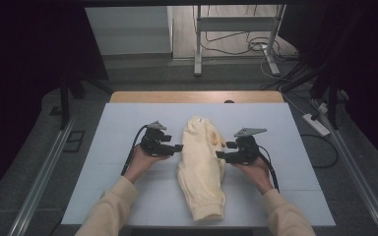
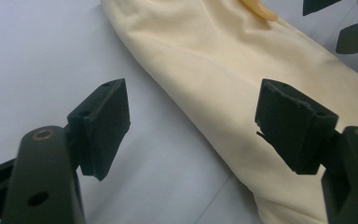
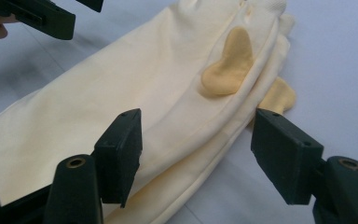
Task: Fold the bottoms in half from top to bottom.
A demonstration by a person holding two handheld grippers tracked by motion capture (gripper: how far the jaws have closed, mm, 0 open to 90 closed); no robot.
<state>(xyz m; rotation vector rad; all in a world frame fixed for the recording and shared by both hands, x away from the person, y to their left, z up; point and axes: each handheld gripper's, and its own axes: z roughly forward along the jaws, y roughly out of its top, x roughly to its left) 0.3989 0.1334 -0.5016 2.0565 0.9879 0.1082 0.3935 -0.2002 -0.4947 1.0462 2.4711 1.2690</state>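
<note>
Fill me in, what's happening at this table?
A person holds a set of tongs in each hand, one on either side of pale yellow folded trousers lying lengthwise on the white table. The left tongs and the right tongs both point inward at the garment's edges with jaws open. In the gripper views the fabric lies ahead of the pads, not yet pinched. It looks like both sides are about to be grasped.

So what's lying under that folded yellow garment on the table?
The yellow garment lies on the white table mat. A darker yellow piece pokes out from beneath its edge; the rest of that piece is covered.
</note>
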